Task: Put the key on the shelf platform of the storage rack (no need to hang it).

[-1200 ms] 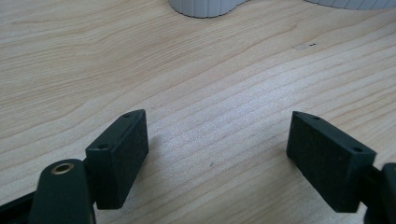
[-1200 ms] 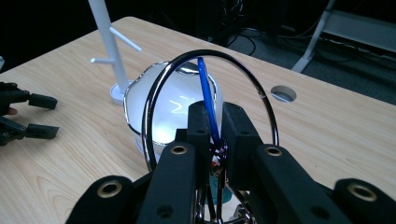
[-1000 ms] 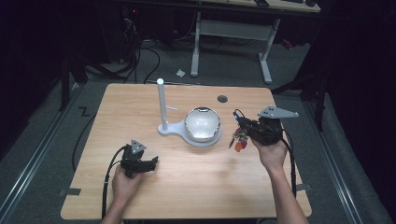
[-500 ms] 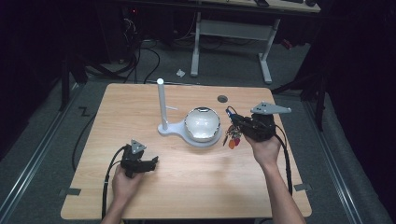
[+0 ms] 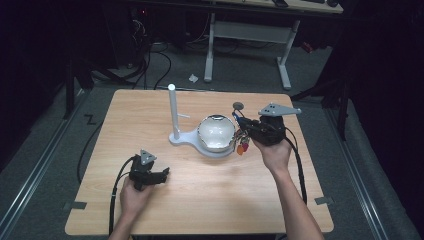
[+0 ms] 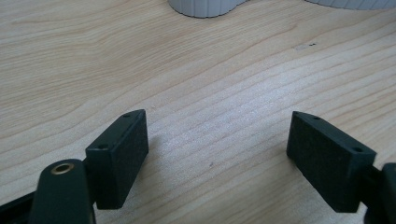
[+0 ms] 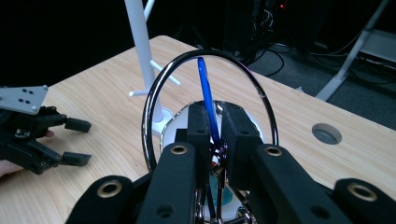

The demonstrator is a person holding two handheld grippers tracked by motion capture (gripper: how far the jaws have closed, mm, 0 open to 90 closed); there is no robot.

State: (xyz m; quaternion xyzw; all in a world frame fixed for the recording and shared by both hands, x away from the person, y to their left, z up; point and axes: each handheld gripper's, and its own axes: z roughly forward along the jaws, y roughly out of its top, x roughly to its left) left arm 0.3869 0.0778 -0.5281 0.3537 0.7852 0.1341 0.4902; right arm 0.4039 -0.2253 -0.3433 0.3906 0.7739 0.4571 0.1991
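Note:
My right gripper [image 5: 241,132] is shut on a bunch of keys: in the right gripper view the jaws [image 7: 215,122] pinch a thin blue loop [image 7: 205,91] inside a large metal ring [image 7: 152,100]. Red and orange tags [image 5: 242,147] hang below the gripper, just right of a shiny round bowl [image 5: 216,132]. The bowl sits on the base of a white stand whose upright post [image 5: 173,111] [image 7: 140,46] carries short pegs [image 7: 140,92]. My left gripper [image 5: 162,175] [image 6: 217,140] rests open on the table at the lower left, nothing between its jaws.
The wooden table [image 5: 150,115] has a round cable hole [image 5: 238,105] [image 7: 326,133] behind the right gripper. The left gripper [image 7: 77,142] is seen across the table in the right gripper view. Desk legs and cables lie on the dark floor beyond.
The right gripper has carried the keys leftward, up against the bowl's right side. The left gripper has stayed where it was.

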